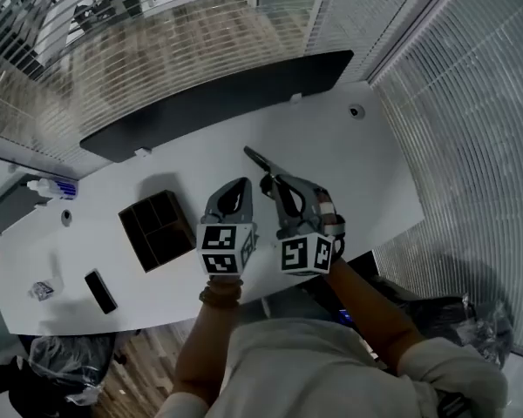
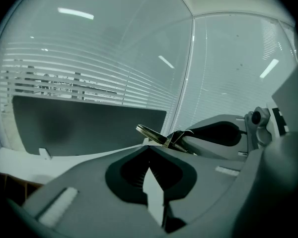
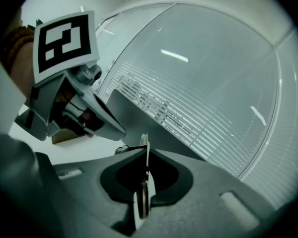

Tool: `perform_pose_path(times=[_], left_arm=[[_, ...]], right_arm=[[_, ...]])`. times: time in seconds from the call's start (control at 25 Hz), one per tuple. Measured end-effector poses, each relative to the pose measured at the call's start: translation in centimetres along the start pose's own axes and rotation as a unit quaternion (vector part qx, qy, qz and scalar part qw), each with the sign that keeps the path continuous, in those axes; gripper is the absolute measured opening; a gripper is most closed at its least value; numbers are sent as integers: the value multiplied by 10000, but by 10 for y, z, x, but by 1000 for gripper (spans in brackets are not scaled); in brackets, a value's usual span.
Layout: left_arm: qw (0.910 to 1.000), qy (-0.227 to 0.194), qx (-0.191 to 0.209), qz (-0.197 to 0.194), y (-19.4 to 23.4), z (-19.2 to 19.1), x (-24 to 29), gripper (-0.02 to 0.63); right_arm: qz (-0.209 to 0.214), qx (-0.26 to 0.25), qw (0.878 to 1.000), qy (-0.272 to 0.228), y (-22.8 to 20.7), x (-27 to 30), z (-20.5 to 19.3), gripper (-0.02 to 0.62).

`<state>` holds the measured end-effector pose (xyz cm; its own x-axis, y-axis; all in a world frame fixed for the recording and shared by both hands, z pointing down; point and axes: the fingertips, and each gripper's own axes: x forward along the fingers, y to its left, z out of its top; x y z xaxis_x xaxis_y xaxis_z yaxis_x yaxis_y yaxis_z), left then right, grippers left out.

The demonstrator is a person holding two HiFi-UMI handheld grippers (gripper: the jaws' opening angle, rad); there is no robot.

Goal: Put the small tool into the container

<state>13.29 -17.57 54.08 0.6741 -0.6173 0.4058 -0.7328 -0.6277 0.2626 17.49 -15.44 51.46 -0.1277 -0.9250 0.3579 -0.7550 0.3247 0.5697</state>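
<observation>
White tabletop, with a dark partition screen along its far edge and a small round fitting set near the far right corner. Glass walls hung with horizontal blinds enclose two sides. Wood flooring shows below the near edge, beside a plastic-lined bin. Linear ceiling lights glow overhead.

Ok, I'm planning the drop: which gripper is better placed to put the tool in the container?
Right: the right gripper grips the small tool; the left gripper, though nearer the container, is shut on nothing.
</observation>
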Motion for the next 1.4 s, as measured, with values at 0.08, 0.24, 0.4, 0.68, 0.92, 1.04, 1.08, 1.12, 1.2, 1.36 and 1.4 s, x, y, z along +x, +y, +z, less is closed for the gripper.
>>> perform_pose_path(times=[0.08, 0.24, 0.4, 0.68, 0.92, 1.04, 1.08, 1.12, 1.2, 1.36, 1.4], left_arm=[[9998, -108, -23, 181, 14, 4, -16, 3], [9978, -288, -65, 587, 42, 4, -50, 3], [9938, -442, -187, 1005, 73, 3, -87, 3], [9840, -541, -609, 1587, 123, -9, -152, 3], [9733, -663, -858, 2021, 159, -15, -197, 3], [9694, -703, -936, 2159, 176, -22, -216, 3], [9678, -705, -969, 2215, 182, -26, -223, 3], [9661, -700, -1001, 2274, 187, -30, -229, 3], [9634, -686, -1058, 2366, 196, -38, -241, 3], [9611, -636, -1110, 2450, 209, -50, -255, 3], [9608, -618, -1100, 2468, 211, -52, -257, 3]], right_arm=[[89, -20, 9999, -147, 10, 2, 17, 8], [309, -101, 9983, -485, 37, 4, 46, 9], [562, -251, 9945, -848, 65, 9, 79, 9], [1152, -531, 9848, -1185, 126, 14, 134, 8], [1677, -672, 9748, -1312, 170, 17, 169, 8], [1873, -659, 9706, -1361, 195, 19, 182, 9], [1940, -645, 9690, -1384, 204, 20, 186, 9], [2003, -631, 9675, -1407, 212, 20, 190, 9], [2105, -610, 9650, -1443, 227, 20, 198, 9], [2224, -502, 9630, -1434, 249, 20, 207, 8], [2241, -448, 9633, -1409, 251, 21, 208, 8]])
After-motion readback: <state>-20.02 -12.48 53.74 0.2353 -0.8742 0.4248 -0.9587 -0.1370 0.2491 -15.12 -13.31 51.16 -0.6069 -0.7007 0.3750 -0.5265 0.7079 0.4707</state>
